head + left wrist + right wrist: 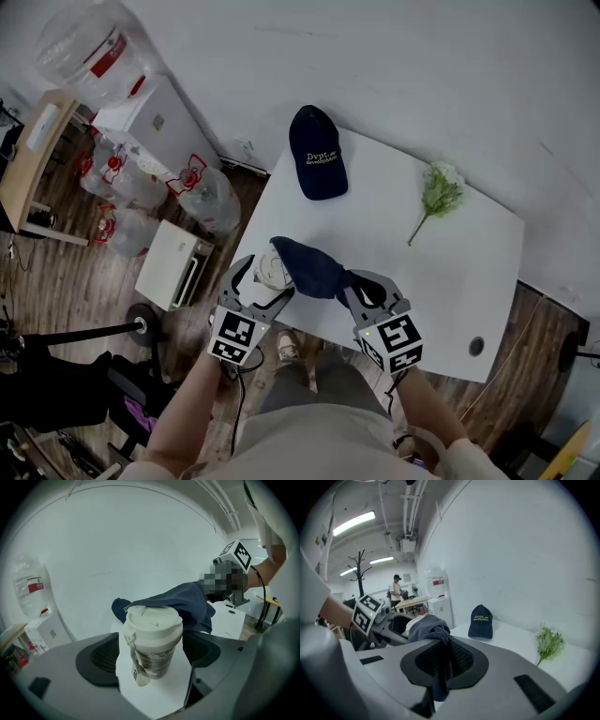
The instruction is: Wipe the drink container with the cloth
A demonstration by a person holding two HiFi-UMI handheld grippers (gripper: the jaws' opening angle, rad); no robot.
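1. Gripping the drink container (270, 269) at the near left corner of a white table (450, 281), the left gripper (266, 284) has its jaws drawn in narrow against the cup's sides.
2. The left gripper view shows the drink container (152, 641) upright between the two dark pads, with a white lid on top and a paper tag (136, 673) hanging down its left side.
3. The right gripper (361, 286), just right of the cup, has its jaws pinched together on a dark blue cloth (314, 265).
4. In the right gripper view a twisted tail of the cloth (438, 667) hangs down between the pads of the right gripper (443, 660).
5. The free end of the cloth (187, 603) lies over the far right part of the lid and touches it (the lid's near side stays bare).
6. A navy cap (317, 164) with yellow lettering sits at the table's far left edge, well apart from the cup.
7. A green sprig (437, 195) with pale flowers lies toward the far right of the table.
8. On the wooden floor left of the table stand clear water bottles (206, 197) and a white box (173, 262).
9. A person (396, 588) stands far off in the room behind, seen only in the right gripper view.
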